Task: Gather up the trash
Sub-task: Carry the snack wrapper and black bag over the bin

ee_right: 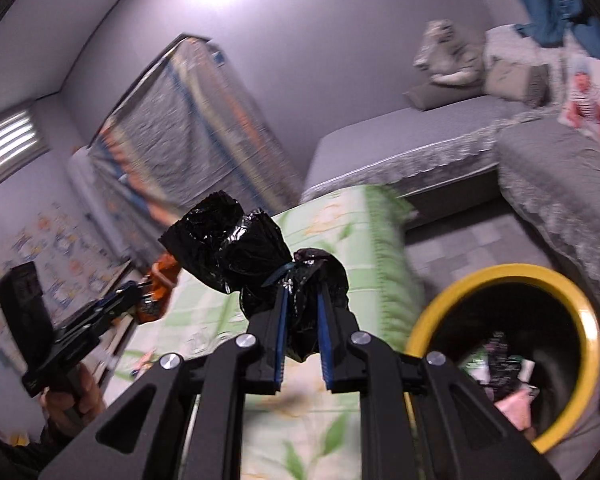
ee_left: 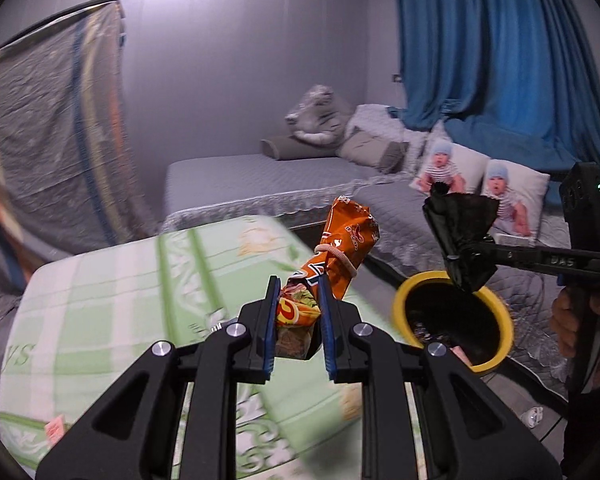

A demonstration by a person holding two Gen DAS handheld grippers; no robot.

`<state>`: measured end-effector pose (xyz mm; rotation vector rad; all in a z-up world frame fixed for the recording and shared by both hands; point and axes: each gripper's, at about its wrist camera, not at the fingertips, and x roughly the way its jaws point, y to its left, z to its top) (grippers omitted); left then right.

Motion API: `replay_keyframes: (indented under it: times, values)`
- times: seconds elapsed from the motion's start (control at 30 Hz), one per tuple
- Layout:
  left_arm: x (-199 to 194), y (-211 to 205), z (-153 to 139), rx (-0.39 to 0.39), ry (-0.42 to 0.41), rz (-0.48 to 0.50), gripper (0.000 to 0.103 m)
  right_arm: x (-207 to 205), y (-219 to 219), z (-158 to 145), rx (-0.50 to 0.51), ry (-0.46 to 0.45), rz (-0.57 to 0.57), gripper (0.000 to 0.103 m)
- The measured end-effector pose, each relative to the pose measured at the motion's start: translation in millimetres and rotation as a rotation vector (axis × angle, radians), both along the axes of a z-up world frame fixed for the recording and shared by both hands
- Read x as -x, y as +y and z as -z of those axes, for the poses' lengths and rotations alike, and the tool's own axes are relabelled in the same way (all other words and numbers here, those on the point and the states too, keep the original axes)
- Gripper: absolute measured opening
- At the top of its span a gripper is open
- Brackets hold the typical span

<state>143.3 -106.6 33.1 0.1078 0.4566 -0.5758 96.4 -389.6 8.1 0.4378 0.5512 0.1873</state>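
Left wrist view: left gripper [ee_left: 298, 300] clamped an orange snack wrapper [ee_left: 342, 248], rubber-banded. Right wrist view alone showed litter inside the yellow-rimmed bin [ee_right: 580, 312]; right gripper [ee_right: 302, 308] pinched a knotted black bag [ee_right: 236, 248].

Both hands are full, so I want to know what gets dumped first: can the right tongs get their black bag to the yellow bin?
Probably yes: the right tongs grip the crumpled black plastic bag close beside the yellow-rimmed round bin, with nothing between.
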Motion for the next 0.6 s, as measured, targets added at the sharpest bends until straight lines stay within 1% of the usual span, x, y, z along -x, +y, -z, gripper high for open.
replay_keyframes:
  times: [0.1, 0.23, 0.33, 0.47, 0.6]
  values:
    - [-0.7, -39.6, 0.6, -0.015, -0.012, 0.061, 0.017, 11.9, -26.3, 10.9, -0.023, 0.015, 0.081, 0.013]
    - [-1.9, -81.0, 3.7, -0.016, -0.001, 0.129, 0.017, 27.7, -58.0, 26.7, -0.011, 0.033, 0.200, 0.013]
    - [-2.8, -107.9, 9.2, -0.025, 0.010, 0.169, 0.017, 37.6, -80.4, 39.4, -0.037, 0.045, 0.247, 0.013]
    - [-3.4, -138.4, 18.9, -0.047, 0.015, 0.201, 0.017, 46.8, -107.2, 54.8, -0.044, 0.062, 0.304, 0.013]
    - [-4.7, -156.0, 25.8, -0.063, 0.012, 0.219, 0.017, 50.9, -123.3, 67.6, -0.048, 0.084, 0.335, 0.013]
